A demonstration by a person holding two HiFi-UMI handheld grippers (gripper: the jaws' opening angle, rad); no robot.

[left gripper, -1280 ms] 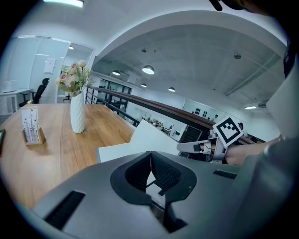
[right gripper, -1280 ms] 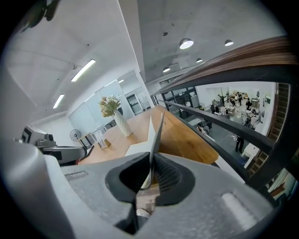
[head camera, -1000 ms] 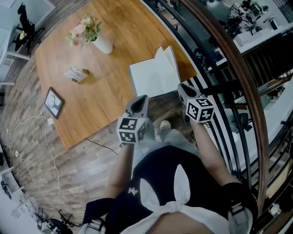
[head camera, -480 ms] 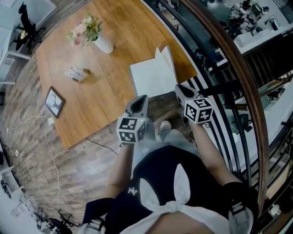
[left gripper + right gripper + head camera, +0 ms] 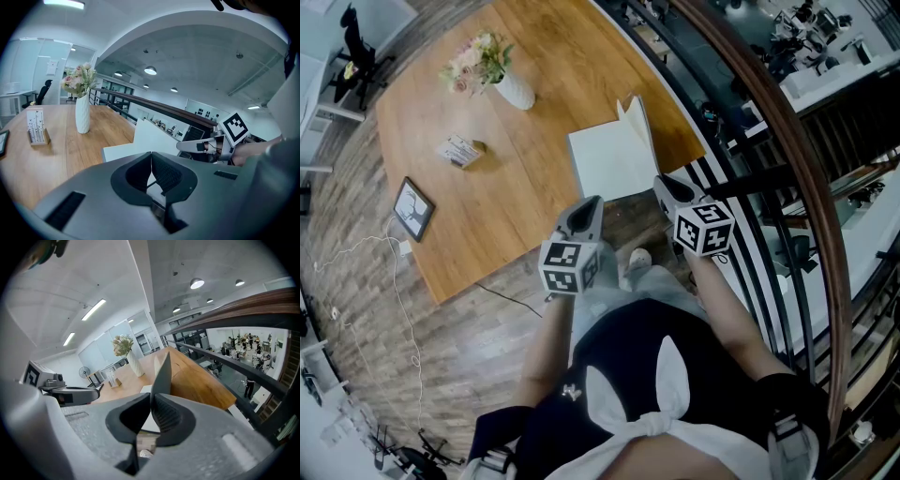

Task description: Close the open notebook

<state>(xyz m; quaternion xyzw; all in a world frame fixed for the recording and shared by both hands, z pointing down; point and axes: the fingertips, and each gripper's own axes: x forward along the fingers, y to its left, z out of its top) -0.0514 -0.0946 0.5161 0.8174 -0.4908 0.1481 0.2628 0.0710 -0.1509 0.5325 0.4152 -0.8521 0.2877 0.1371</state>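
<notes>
The white notebook [image 5: 605,159] lies open at the near right corner of the wooden table [image 5: 487,187]. Its left leaf lies flat; its right leaf [image 5: 636,122] stands nearly upright. My right gripper [image 5: 659,183] is at that leaf's near edge, jaws shut on it; in the right gripper view the leaf [image 5: 163,373] rises as a thin dark blade straight out of the closed tips [image 5: 151,397]. My left gripper [image 5: 591,202] hovers off the table's near edge, shut and holding nothing [image 5: 151,157]. In the left gripper view the right gripper [image 5: 179,146] touches the raised white leaf [image 5: 154,138].
A white vase of flowers [image 5: 511,89], a small card holder [image 5: 459,150] and a dark framed picture [image 5: 411,208] sit farther left on the table. A curved wooden handrail with black bars [image 5: 787,141] runs close along the right. A cable [image 5: 394,281] trails on the floor.
The right gripper has shifted slightly left, and the notebook's right leaf has swung from leaning right to nearly upright. The left gripper has stayed put.
</notes>
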